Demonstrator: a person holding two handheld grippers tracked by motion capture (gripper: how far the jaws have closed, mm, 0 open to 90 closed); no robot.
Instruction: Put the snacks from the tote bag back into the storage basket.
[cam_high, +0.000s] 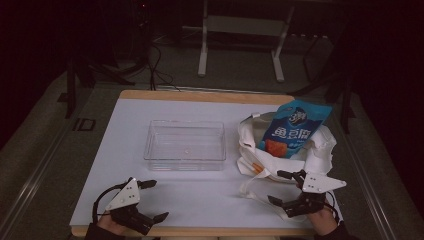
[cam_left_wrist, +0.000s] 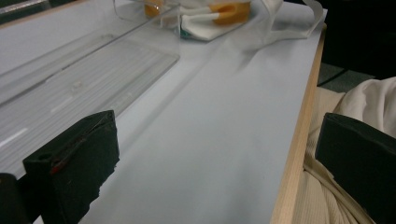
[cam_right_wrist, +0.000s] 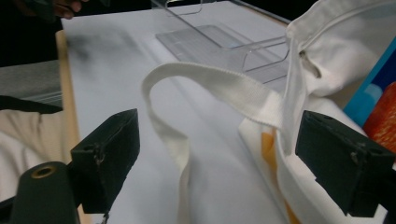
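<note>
Our right gripper (cam_right_wrist: 217, 154) has its jaws spread wide, gripping nothing; the white canvas bag's (cam_high: 320, 150) woven strap (cam_right_wrist: 215, 86) loops up between them. Just beyond, a glossy blue snack packet (cam_high: 295, 127) pokes from the bag. Our left gripper (cam_high: 152, 200) gapes empty, the clear plastic tray (cam_high: 185, 145) ahead.

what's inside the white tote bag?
A blue snack packet sticks out of the white tote bag mouth, lying on top. Something orange shows at the opening. Anything deeper is covered by the cloth and the packet.
</note>
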